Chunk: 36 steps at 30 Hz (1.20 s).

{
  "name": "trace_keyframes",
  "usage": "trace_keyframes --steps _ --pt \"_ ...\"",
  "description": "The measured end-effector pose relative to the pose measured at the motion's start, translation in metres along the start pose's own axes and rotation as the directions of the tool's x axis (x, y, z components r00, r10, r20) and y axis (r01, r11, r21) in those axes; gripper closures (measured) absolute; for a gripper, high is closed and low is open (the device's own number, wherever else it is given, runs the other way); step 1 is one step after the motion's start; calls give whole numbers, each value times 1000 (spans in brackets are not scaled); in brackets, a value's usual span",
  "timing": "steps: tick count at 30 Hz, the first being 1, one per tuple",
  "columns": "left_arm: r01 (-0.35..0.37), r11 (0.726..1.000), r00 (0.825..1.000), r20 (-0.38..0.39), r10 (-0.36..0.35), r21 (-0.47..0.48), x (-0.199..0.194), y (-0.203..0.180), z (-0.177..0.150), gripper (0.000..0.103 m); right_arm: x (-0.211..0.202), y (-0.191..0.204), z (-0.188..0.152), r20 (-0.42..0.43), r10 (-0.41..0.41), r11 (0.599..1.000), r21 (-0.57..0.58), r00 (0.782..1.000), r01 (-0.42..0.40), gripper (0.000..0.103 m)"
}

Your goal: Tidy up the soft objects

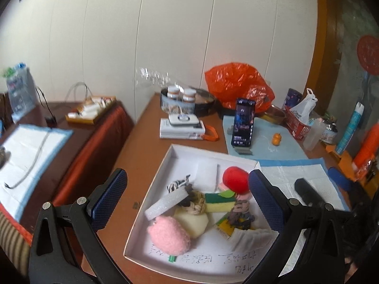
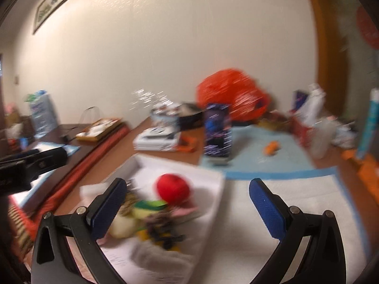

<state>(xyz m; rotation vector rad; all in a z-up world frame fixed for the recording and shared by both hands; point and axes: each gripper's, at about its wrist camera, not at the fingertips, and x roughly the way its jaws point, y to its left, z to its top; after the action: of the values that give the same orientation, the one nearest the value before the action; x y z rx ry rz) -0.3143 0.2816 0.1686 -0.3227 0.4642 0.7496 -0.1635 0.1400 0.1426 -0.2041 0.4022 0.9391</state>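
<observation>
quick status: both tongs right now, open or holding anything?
Left tongs: open, empty, over the white box.
Right tongs: open, empty; view is blurred.

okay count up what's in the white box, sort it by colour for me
Red: 1, plush ball
Pink: 1, fuzzy pouch
Cream: 1, soft lump
Green and yellow: 1, sponge
White or grey: 1, foam slab
Mixed colours: 2, braided rope knots
Total: 7 clear, more partly hidden.

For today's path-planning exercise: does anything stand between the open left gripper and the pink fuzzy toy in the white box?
Nothing visible does. The left gripper hangs open above the white box, and the pink fuzzy toy lies uncovered; only the grey foam slab sits just behind it.
</observation>
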Motion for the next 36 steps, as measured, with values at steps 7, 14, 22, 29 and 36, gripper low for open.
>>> trace_keyframes --steps 7,14,22,29,36 --pt "-87 996 996 5 87 13 -30 -40 3 0 -29 -38 8 68 2 999 36 998 -4 0" --pt "-93 992 996 -9 93 -89 -50 -56 -2 0 -54 -77 9 125 -6 997 81 992 -5 0" --pt "-162 983 987 -25 160 -92 -60 -87 -14 0 -76 -122 6 128 58 989 129 990 -75 0" --pt "-209 977 977 -59 206 -39 -62 -112 -28 0 -94 -149 0 144 81 987 125 986 -99 0" --pt "-218 976 974 -65 217 2 -70 -131 -42 0 -94 -170 -13 105 131 970 190 986 -149 0"
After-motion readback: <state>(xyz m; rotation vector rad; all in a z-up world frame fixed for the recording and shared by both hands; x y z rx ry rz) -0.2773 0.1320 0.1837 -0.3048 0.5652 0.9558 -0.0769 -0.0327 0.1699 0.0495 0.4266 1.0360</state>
